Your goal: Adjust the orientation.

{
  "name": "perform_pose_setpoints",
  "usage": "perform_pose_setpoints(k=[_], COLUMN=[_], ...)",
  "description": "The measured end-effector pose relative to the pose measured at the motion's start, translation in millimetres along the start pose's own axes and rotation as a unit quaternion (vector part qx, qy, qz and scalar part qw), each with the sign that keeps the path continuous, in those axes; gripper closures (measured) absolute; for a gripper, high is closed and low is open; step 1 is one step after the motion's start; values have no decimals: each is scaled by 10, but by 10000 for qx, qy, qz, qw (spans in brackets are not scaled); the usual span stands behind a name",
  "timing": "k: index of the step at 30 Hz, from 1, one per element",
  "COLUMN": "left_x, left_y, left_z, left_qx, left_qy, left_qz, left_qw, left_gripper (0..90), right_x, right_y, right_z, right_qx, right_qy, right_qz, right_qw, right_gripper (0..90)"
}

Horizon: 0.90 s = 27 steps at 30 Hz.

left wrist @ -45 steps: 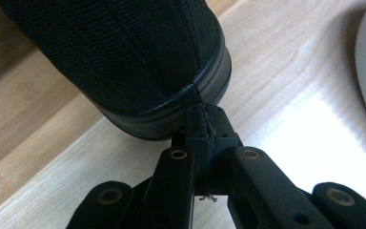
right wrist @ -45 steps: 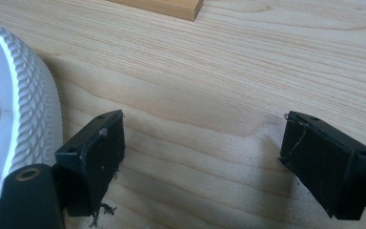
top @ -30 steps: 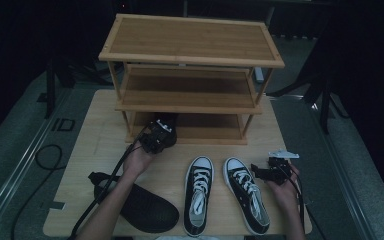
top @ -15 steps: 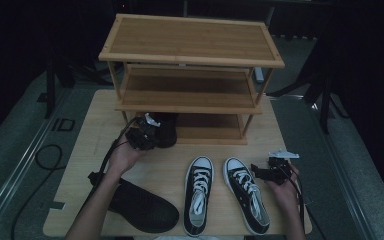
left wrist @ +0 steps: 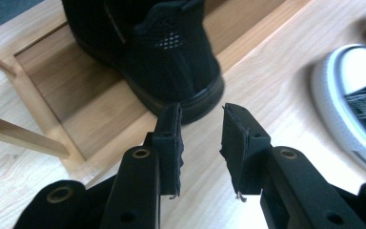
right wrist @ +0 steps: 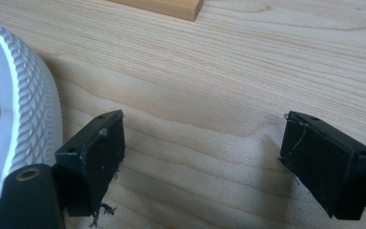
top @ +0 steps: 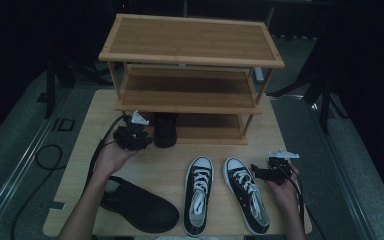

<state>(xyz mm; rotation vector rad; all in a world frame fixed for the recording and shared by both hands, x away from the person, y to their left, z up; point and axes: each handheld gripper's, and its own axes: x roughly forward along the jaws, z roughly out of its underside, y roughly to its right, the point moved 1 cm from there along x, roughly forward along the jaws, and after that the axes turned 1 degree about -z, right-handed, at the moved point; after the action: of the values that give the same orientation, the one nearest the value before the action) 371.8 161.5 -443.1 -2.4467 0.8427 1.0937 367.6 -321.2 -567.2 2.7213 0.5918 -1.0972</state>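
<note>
A black shoe (top: 165,131) stands on the bottom shelf of the wooden rack (top: 190,97), with its heel (left wrist: 171,62) facing me. My left gripper (top: 146,140) hovers just left of that heel; its jaws (left wrist: 201,114) have just been opening, stand apart and hold nothing. A second black shoe (top: 140,205) lies on the table near the person's left forearm. Two black-and-white sneakers (top: 198,195) (top: 245,192) sit side by side at the front. My right gripper (top: 255,172) rests open beside the right sneaker's toe (right wrist: 24,105), nothing between its fingers.
The rack's middle and top shelves (top: 190,37) are bare. A rack foot (right wrist: 171,7) lies just beyond the right gripper. A cable (top: 97,155) trails from the left gripper along the table's left side. The table (top: 95,115) ends close behind the sneakers' heels.
The left gripper has let go of the black shoe on the bottom shelf, opened its jaws and drawn back to the left and up. The right gripper has not moved.
</note>
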Motion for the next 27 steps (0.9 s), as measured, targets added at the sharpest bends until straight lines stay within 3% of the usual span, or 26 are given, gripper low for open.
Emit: perform_pose_setpoints(k=[4, 11, 18, 27], left_x=[-81, -279, -491, -621], left_y=[5, 86, 254, 353], left_z=[84, 310, 523, 738], left_qx=[-2, -36, 293, 320], left_qy=[66, 134, 167, 189], left_qz=[72, 395, 605, 713], left_qw=[10000, 9991, 9976, 9968], left_gripper=[698, 739, 771, 882], right_x=[0, 0, 0, -1], right_y=[-2, -1, -2, -2], right_z=[0, 0, 0, 0], right_qx=[18, 7, 8, 9], right_qy=[-3, -3, -2, -8], right_qz=[-3, -2, -2, 2], right_qw=[10000, 10000, 10000, 10000], right_gripper=[148, 149, 148, 149])
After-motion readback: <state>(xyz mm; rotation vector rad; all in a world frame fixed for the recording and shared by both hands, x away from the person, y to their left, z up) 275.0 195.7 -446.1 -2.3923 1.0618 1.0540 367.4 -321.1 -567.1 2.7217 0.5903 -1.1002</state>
